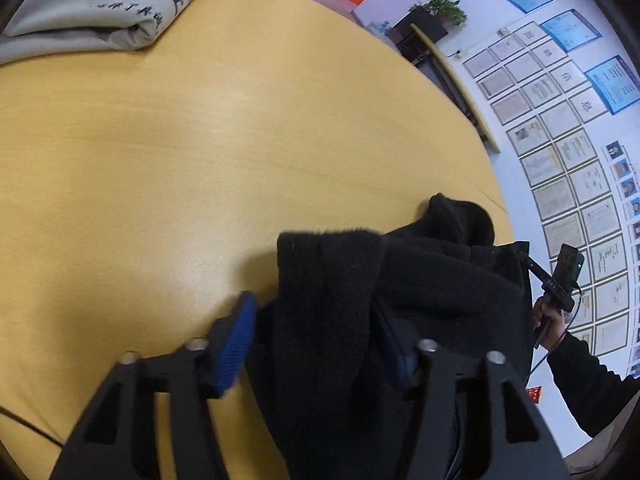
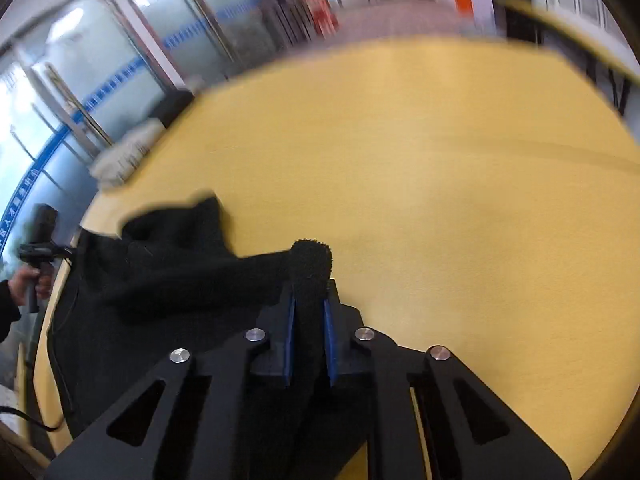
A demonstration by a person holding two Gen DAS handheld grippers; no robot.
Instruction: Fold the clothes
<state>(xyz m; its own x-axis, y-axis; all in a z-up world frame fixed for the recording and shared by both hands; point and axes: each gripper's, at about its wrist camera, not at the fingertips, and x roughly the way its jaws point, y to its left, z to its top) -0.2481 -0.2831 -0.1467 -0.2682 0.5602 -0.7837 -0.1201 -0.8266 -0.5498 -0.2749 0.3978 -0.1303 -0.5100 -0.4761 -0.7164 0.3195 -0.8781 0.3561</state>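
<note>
The right claw (image 2: 310,312) sits low in its frame, pads pinched on a fold of the black garment (image 2: 168,280). The left claw (image 1: 316,332) gapes wide around it. Beyond spreads the yellow surface (image 1: 160,140); a folded grey garment (image 1: 108,4) lies upper left.

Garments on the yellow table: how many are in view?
2: a black fleece garment at the near edge, held by both grippers; a folded grey printed garment at the far corner. Others may lie outside view.
</note>
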